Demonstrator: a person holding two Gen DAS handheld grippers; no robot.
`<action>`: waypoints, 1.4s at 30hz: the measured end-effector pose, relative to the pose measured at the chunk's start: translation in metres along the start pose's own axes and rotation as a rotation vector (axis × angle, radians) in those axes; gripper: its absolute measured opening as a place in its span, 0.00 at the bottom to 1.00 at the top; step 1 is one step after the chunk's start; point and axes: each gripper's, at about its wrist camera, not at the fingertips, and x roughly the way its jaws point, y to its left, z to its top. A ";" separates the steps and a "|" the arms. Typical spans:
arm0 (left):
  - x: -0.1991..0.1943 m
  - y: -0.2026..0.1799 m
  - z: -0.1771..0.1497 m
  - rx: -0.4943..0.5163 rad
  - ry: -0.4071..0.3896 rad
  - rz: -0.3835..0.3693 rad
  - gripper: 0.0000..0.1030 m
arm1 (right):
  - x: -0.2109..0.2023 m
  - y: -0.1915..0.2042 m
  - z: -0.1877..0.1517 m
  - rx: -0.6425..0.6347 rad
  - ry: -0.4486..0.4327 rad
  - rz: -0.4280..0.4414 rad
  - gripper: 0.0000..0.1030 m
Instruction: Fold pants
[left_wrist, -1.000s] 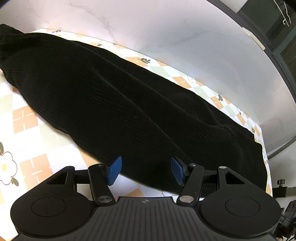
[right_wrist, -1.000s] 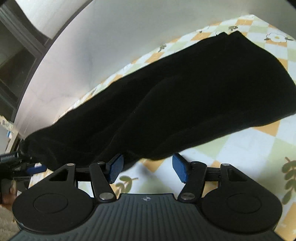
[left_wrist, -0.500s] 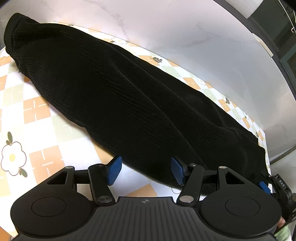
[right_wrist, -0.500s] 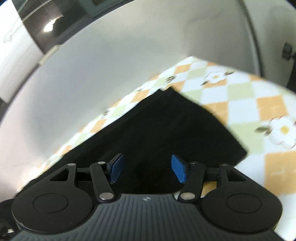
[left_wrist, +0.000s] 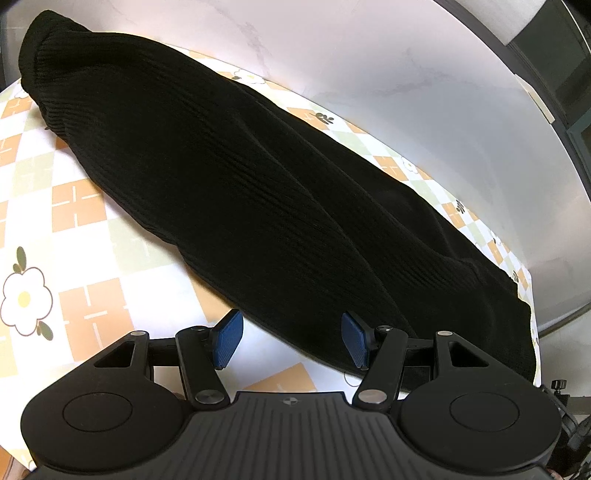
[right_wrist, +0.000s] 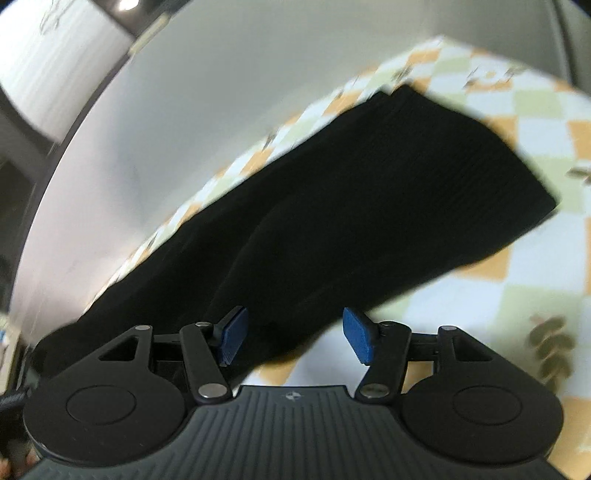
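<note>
Pants (left_wrist: 266, 192), black ribbed knit, lying lengthwise on the checked bench cloth (left_wrist: 85, 206); left tongs (left_wrist: 291, 341) and right tongs (right_wrist: 291, 339), both wide and empty, beside their near edge, where a single-layer pinch might skew the fold.

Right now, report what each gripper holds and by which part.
Nothing is held. The left gripper and right gripper are both open, above the near edge of the black pants.

black ribbed-knit pants (left_wrist: 266, 192) lying flat, legs stacked into one long strip, running diagonally across the checkered floral tablecloth (left_wrist: 85, 306), soft lengthwise wrinkles
</note>
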 end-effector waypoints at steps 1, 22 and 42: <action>0.000 0.000 0.000 0.002 0.001 0.000 0.60 | 0.000 0.006 -0.006 0.001 0.030 0.015 0.59; 0.019 0.033 -0.002 -0.208 0.039 -0.029 0.60 | -0.054 0.043 0.070 0.052 -0.259 0.249 0.12; 0.049 0.142 0.024 -0.773 -0.162 -0.247 0.64 | -0.139 0.217 0.097 -0.244 -0.436 0.345 0.11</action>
